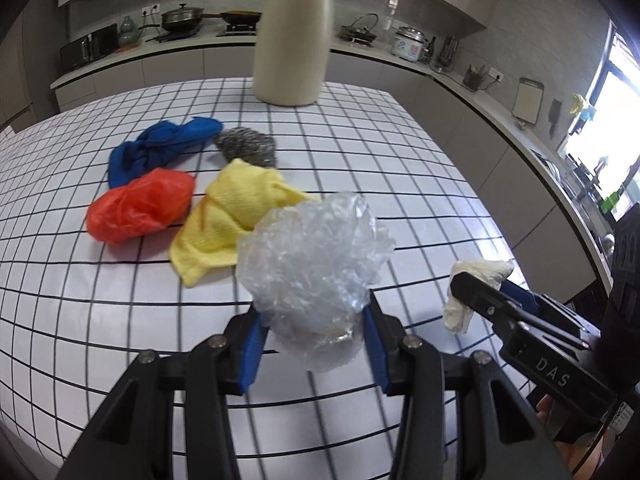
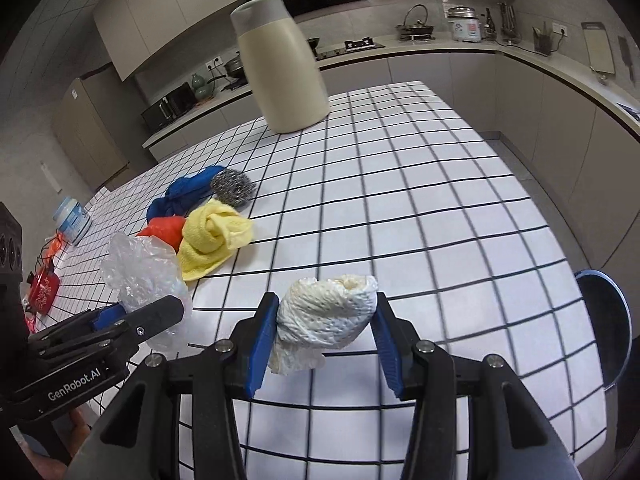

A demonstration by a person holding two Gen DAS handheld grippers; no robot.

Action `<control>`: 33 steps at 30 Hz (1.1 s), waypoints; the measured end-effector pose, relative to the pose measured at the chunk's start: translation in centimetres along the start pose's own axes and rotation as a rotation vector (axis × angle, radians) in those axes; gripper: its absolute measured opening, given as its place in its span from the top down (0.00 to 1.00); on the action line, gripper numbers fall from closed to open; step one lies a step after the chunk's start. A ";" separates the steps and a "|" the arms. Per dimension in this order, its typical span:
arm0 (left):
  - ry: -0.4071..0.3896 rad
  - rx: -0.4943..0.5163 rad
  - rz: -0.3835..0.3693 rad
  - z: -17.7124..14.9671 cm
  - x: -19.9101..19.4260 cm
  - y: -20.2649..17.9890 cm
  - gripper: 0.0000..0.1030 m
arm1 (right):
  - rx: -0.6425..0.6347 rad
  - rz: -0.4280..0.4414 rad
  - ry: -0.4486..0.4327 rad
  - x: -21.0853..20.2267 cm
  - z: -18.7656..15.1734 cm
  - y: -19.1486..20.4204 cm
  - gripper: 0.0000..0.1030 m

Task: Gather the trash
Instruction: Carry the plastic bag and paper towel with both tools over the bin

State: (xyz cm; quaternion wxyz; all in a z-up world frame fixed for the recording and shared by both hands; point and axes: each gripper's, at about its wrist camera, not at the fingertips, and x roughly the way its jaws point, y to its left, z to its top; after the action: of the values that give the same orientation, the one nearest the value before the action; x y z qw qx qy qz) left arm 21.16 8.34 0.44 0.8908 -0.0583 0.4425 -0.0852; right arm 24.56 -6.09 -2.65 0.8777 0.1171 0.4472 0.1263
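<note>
Kitchen island surface [image 1: 400, 152] with grid-lined cloth: left tool [image 1: 316, 344] pinches a crumpled clear plastic bag [image 1: 312, 256], right tool [image 2: 326, 344] a wadded paper towel [image 2: 328, 312], both near, above the surface; either springy, lightly pinched wad may slip free in transit.

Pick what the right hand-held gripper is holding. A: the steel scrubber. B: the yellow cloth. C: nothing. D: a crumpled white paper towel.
D: the right hand-held gripper has its blue pads pressed on a crumpled white paper towel, lifted off the checked table; the yellow cloth and steel scrubber lie there untouched.
</note>
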 end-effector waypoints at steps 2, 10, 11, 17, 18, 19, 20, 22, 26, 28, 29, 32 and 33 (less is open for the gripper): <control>0.000 0.014 -0.012 0.1 0.2 -1.5 0.55 | 0.014 -0.006 -0.008 -0.8 0.0 -1.3 0.52; 0.012 0.068 -0.055 0.3 1.6 -7.8 0.55 | 0.079 -0.039 -0.035 -4.0 -0.4 -7.7 0.52; 0.016 0.074 -0.061 0.3 1.9 -8.7 0.55 | 0.089 -0.044 -0.038 -4.5 -0.5 -8.7 0.52; 0.041 0.133 -0.111 0.5 3.5 -14.8 0.55 | 0.160 -0.096 -0.057 -7.6 -1.1 -15.1 0.52; 0.047 0.145 -0.123 0.5 3.8 -16.1 0.55 | 0.173 -0.108 -0.060 -8.2 -1.2 -16.4 0.52; 0.053 0.153 -0.135 0.5 4.0 -17.0 0.55 | 0.185 -0.118 -0.063 -8.7 -1.4 -17.4 0.52; 0.058 0.161 -0.146 0.5 4.3 -18.0 0.55 | 0.200 -0.130 -0.067 -9.2 -1.5 -18.7 0.52; 0.066 0.188 -0.167 0.5 4.9 -20.4 0.55 | 0.231 -0.153 -0.076 -10.3 -1.8 -21.1 0.52; 0.087 0.234 -0.216 0.5 6.2 -25.0 0.55 | 0.292 -0.208 -0.091 -12.5 -2.6 -26.3 0.52; 0.099 0.251 -0.240 0.4 6.9 -27.2 0.55 | 0.320 -0.231 -0.092 -13.3 -3.1 -28.8 0.52; 0.106 0.257 -0.249 0.2 7.2 -28.2 0.55 | 0.331 -0.238 -0.090 -13.7 -3.4 -29.8 0.52; 0.132 0.273 -0.279 -0.3 8.5 -31.4 0.55 | 0.356 -0.258 -0.083 -14.6 -4.4 -32.9 0.52; 0.136 0.279 -0.284 -0.5 8.8 -32.1 0.55 | 0.358 -0.266 -0.080 -14.9 -4.6 -33.7 0.52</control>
State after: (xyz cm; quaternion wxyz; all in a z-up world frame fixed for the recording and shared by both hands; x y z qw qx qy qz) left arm 22.75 -24.83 -0.98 0.8373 0.0095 0.4729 -0.2742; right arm 16.27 -42.25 -4.82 0.8689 0.2159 0.4387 -0.0768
